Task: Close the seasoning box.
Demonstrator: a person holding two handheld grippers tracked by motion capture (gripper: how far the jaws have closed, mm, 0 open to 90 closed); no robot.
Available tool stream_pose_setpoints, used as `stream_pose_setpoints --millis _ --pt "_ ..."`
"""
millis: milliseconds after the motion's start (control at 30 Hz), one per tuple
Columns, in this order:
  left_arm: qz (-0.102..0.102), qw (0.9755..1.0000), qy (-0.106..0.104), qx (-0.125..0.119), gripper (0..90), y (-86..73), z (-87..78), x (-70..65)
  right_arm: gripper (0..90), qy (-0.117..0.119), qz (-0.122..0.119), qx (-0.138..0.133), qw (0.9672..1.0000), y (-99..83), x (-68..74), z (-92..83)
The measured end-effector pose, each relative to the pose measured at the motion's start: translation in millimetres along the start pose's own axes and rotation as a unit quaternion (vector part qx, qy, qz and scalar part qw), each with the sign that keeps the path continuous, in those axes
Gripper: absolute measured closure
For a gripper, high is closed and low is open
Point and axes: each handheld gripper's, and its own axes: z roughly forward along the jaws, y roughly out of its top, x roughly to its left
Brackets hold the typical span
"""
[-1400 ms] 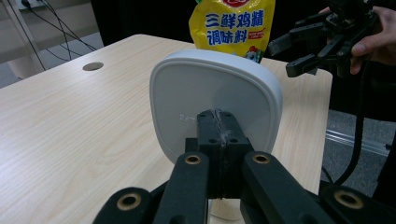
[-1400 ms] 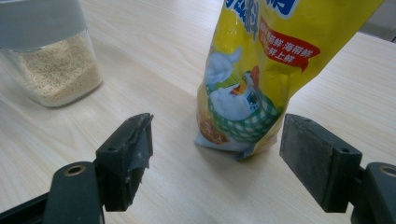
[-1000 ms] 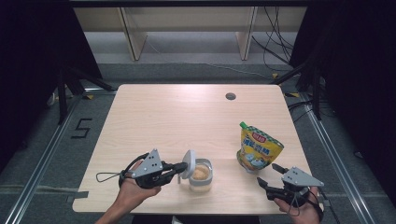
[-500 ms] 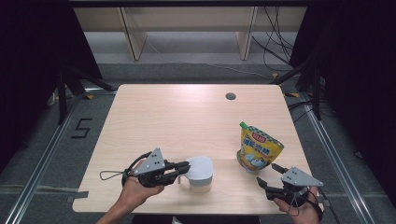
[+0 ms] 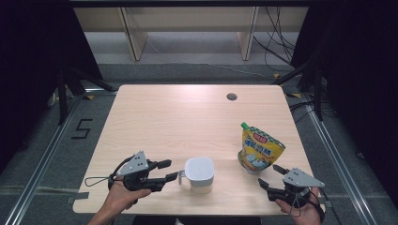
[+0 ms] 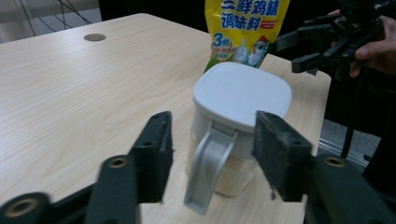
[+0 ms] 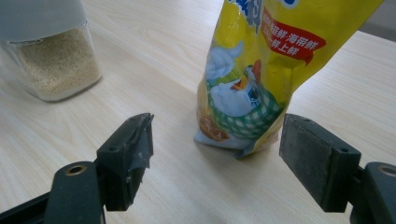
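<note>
A clear seasoning jar (image 5: 199, 174) holding pale granules stands near the table's front edge, its white flip lid (image 6: 243, 93) down. My left gripper (image 5: 171, 169) lies just left of it. Its jaws have just been opening and are now open. In the left gripper view the lid's grey tab (image 6: 210, 172) hangs between the pads (image 6: 159, 151) without touching either. A yellow seasoning pouch (image 5: 261, 150) stands upright to the right of the jar. My right gripper (image 5: 268, 175) rests open just in front of the pouch (image 7: 261, 70), and nothing is between its fingers (image 7: 317, 161).
The light wooden table (image 5: 187, 117) has a round cable hole (image 5: 231, 97) at the back right. The right gripper (image 6: 303, 46) is seen beyond the jar in the left gripper view. The jar (image 7: 51, 60) stands to the left in the right gripper view. Dark floor and shelf legs surround the table.
The jar's lid stood open with the left gripper at it, then came down shut. The left gripper's jaws have since spread apart and drawn slightly back from the lid. The right gripper stayed put.
</note>
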Motion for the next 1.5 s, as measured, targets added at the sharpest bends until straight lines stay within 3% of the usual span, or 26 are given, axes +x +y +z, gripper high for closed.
stream_pose_setpoints --millis 167,367,533,667,733,767,867,933,967,1067,1133,1200,1233,1333,1500 --pt "0.004 0.9998 0.020 0.009 32.9 -10.3 -7.1 5.3 26.5 -0.002 0.016 0.003 0.9999 -0.6 1.1 -2.4" --pt "-0.001 0.9996 0.028 0.011 28.0 -22.5 -11.0 4.8 26.5 -0.001 -0.004 -0.004 1.0000 0.5 0.1 1.3" --pt "-0.013 0.9995 0.025 0.015 27.0 -29.8 -10.4 4.2 26.5 -0.001 -0.007 -0.003 1.0000 0.5 0.5 -1.3" --pt "-0.013 0.9993 0.027 0.025 26.1 -34.0 -11.8 2.4 26.5 0.001 0.006 -0.002 1.0000 1.7 3.7 -3.9" --pt "-0.019 0.9993 0.026 0.022 25.6 -36.5 -11.7 1.3 26.5 -0.006 -0.006 -0.009 0.9999 1.7 1.7 -3.2" --pt "-0.012 0.9991 0.026 0.029 25.4 -37.5 -13.0 2.0 26.5 0.002 0.006 0.001 1.0000 1.4 2.9 -3.3" --pt "-0.016 0.9992 0.026 0.027 25.4 -41.6 -13.0 1.0 26.5 -0.004 -0.011 -0.007 0.9999 1.5 1.6 -1.5" --pt "-0.021 0.9988 0.030 0.033 25.3 -43.8 -14.1 -0.3 26.6 -0.002 0.005 -0.001 1.0000 1.7 4.7 -3.0" --pt "-0.019 0.9988 0.029 0.035 25.4 -45.1 -14.1 -0.1 26.6 -0.002 -0.007 -0.008 0.9999 2.1 2.9 -2.5" --pt "-0.023 0.9988 0.027 0.035 25.4 -47.4 -14.4 -1.0 26.6 0.004 0.005 -0.003 1.0000 1.6 4.4 -2.6" --pt "-0.020 0.9985 0.033 0.038 25.3 -47.7 -16.6 -1.2 26.6 -0.001 -0.009 -0.007 0.9999 1.9 2.9 -2.4" --pt "-0.023 0.9983 0.038 0.038 25.3 -48.8 -16.8 -2.1 26.6 0.001 0.003 0.001 1.0000 1.4 4.5 -2.4" --pt "-0.017 0.9984 0.036 0.040 25.3 -49.4 -16.9 -1.6 26.6 -0.002 -0.006 -0.003 1.0000 1.6 3.6 -2.1" --pt "-0.020 0.9982 0.040 0.040 25.3 -49.0 -17.2 -1.8 26.6 0.004 0.002 0.004 1.0000 1.4 5.4 -1.5" --pt "-0.019 0.9983 0.038 0.041 25.1 -49.9 -16.3 -1.1 26.6 0.004 -0.007 -0.006 0.9999 1.3 4.7 -0.3"
